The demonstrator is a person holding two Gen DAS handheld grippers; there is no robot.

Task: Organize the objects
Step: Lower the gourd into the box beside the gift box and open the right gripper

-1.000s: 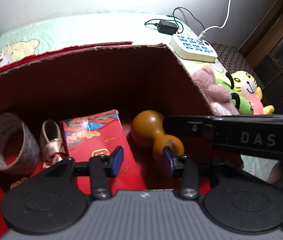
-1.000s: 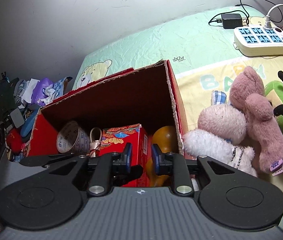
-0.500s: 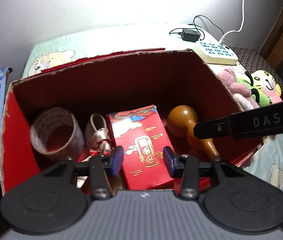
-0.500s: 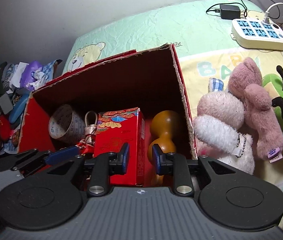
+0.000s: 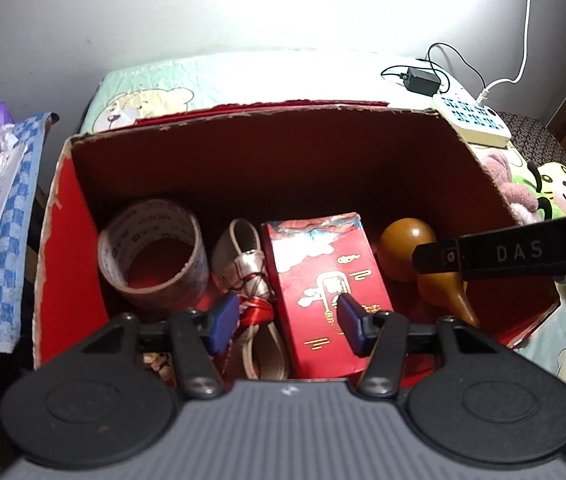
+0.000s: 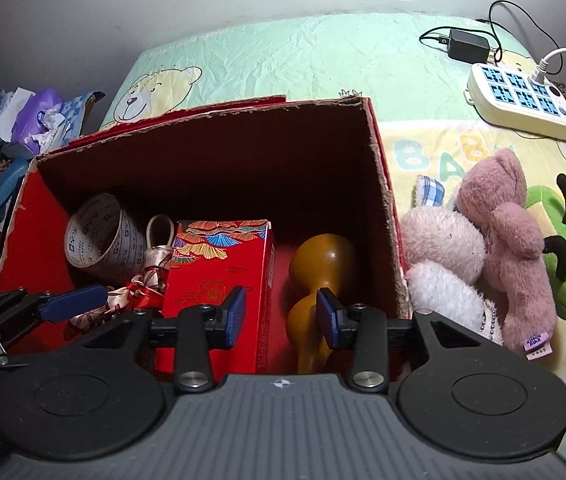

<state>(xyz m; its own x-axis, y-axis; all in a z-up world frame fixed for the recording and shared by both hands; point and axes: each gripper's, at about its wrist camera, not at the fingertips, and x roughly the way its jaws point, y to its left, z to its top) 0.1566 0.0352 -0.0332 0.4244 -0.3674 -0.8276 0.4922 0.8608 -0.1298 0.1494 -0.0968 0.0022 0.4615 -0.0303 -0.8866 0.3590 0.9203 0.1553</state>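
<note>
We hover both grippers, left gripper point(image 5: 287, 322) and right gripper point(image 6: 281, 316), over the cardboard box point(image 6: 387, 216), fingers opening and empty, choosing among the items stowed together inside.

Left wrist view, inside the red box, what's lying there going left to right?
Roll of printed tape → looped cream ribbon with red tie → red gift box with gold print → brown gourd, partly behind the right gripper's arm.

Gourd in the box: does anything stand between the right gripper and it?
Nothing visible does. The right gripper, jaws opening and empty, hangs over the brown gourd, which lies bare between the red packet box and the cardboard box's right wall.
</note>
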